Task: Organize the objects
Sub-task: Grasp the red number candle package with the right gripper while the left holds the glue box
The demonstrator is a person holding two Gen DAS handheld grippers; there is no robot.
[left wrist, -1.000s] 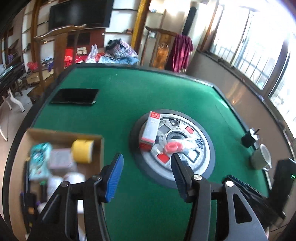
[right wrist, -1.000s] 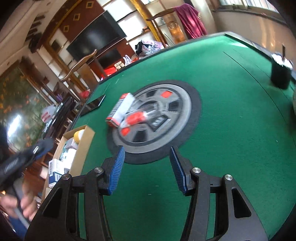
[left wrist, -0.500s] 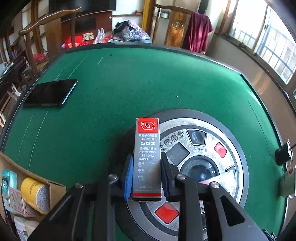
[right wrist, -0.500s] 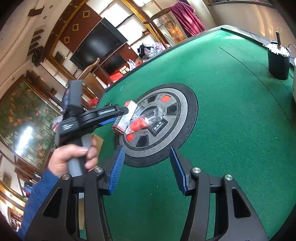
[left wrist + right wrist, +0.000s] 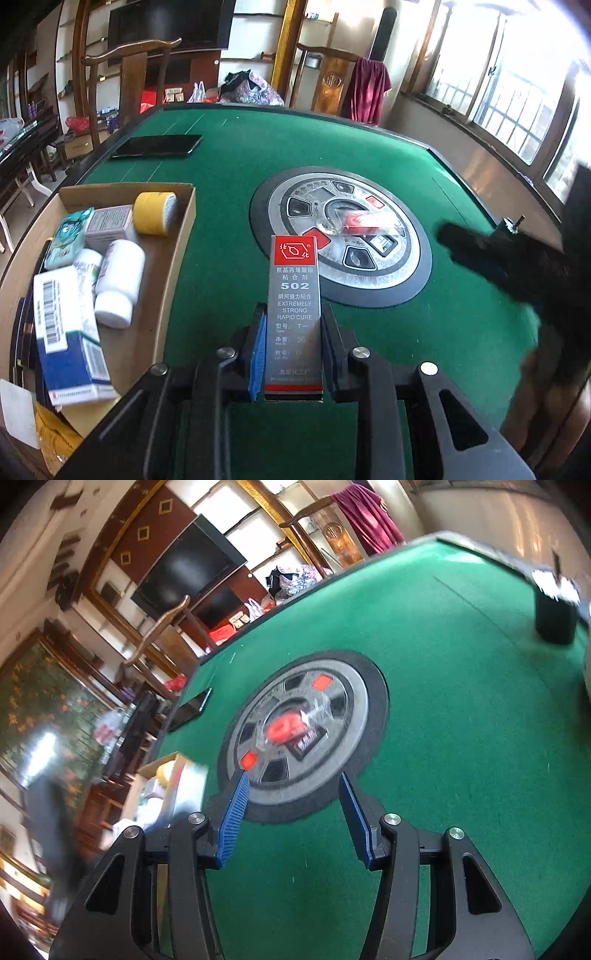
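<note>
Currently the left gripper (image 5: 293, 347) is clamping a tall grey-and-red 502 glue box (image 5: 294, 314) between its blue-padded fingers (image 5: 258, 350), jaws closed tight onto the box's lower half, box sticking upright and forward out of the claw, above the green table (image 5: 332, 147). Left of this claw, a cardboard box (image 5: 183, 236) is sitting at the table edge, holding a yellow tape roll (image 5: 155, 213), two white bottles (image 5: 118, 282), a teal packet (image 5: 70, 236), a small grey carton (image 5: 110, 223) and a blue-white carton (image 5: 68, 338). Ahead and slightly right of the claw, the round grey centre panel (image 5: 340, 240) is carrying a clear bag with a red item (image 5: 360, 220). Far ahead-left, a black phone (image 5: 157, 146) is lying flat on the felt.

The right gripper (image 5: 293, 816) is hanging wide open over the felt, nothing between its fingers (image 5: 232, 812). Straight ahead of it the same bagged red item (image 5: 286, 727) is resting on the centre panel (image 5: 303, 731). Ahead-left, the cardboard box (image 5: 166, 775) is showing blurred, with a motion-smeared dark shape beside it, cannot tell details. Far ahead-right, a black cup (image 5: 556, 616) is standing near the table edge.
</note>
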